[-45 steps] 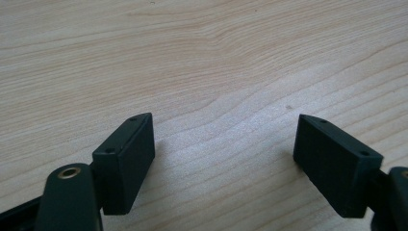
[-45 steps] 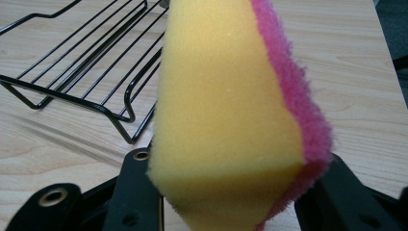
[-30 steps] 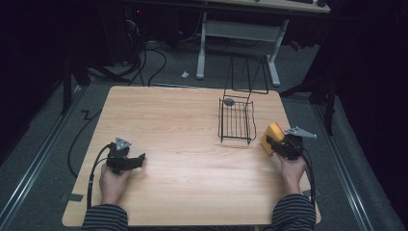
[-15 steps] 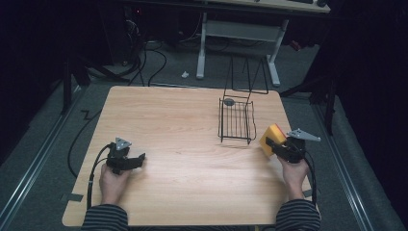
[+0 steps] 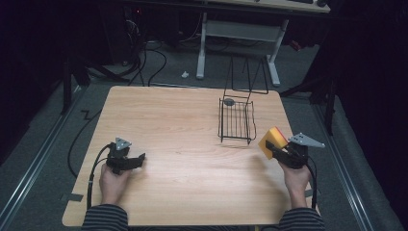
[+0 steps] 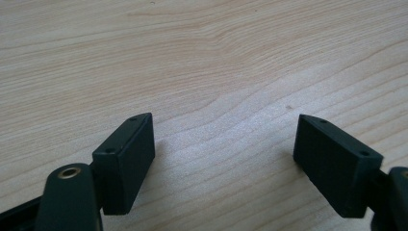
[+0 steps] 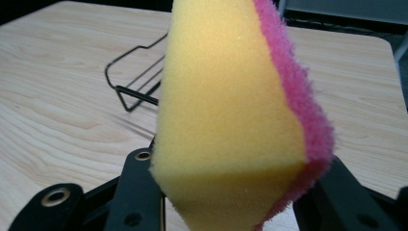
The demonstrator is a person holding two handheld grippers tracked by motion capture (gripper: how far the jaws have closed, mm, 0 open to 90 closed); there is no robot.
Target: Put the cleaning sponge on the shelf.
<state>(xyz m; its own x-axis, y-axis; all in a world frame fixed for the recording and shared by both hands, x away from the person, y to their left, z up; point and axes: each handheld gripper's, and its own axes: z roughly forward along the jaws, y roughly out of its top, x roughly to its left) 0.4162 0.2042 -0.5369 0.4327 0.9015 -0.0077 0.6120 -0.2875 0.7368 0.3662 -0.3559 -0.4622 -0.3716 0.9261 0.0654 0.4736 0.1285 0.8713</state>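
Two grippers: right gripper [image 5: 272, 148] clamps the sponge [image 7: 235, 120] beside the wire basket [image 5: 236, 120]; left gripper [image 6: 223, 163] gapes empty.

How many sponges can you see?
1. The yellow sponge with a pink scrubby side is squeezed in the right gripper, beside the black wire basket.

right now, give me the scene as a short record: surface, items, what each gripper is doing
surface: wooden table
sponge: yellow with pink scrub side, clamped in the right gripper, held near the table's right edge
wire basket: black, on the table just beyond the sponge, a small grey object at its far end
left gripper: open, holding nothing, low over bare wood
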